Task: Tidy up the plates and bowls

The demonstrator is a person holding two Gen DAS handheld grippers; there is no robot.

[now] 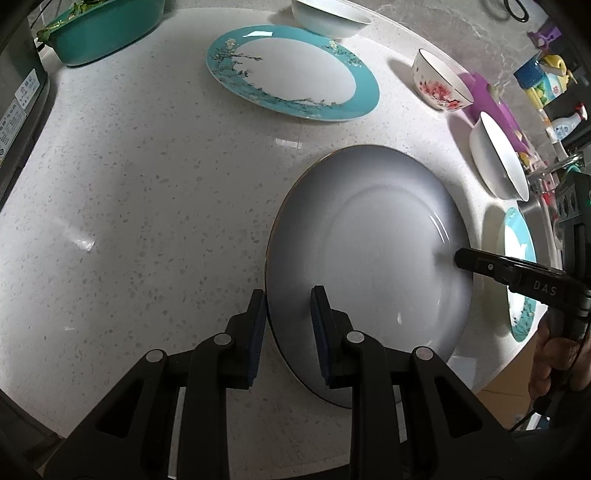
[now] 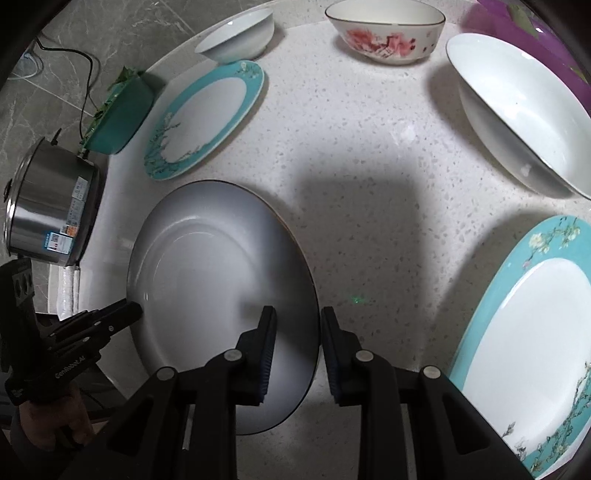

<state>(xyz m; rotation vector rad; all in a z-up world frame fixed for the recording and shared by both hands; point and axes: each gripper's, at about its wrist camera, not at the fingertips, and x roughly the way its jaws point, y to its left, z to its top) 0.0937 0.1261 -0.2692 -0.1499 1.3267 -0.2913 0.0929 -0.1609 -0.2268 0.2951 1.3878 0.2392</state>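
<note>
Straddling the rim of the grey plate from two sides: left gripper has one pad outside the rim and one over the plate's face, w/ the rim running between them; right gripper does the same on the opposite edge. Jaws on both are parted, a clear gap showing either side of the rim, so neither has clenched yet; plate looks to sit flat on the worktop, near its front edge.

The relation that matters: the plate lies directly ahead of both jaws, rim edge-on in each gap, approx. lined up w/ the fingers' closing direction. Both hands are equally near, one per side. Judgement: next step is to close on the rim and lift; a thin glossy rim could slip if only one side bites.

Elsewhere on the worktop: a teal-rimmed plate toward the back, a second teal plate at the right front edge, a floral bowl and a plain white bowl along the back, a large white bowl at the right. Likely stack target is one of the teal plates, but can't tell which.
</note>
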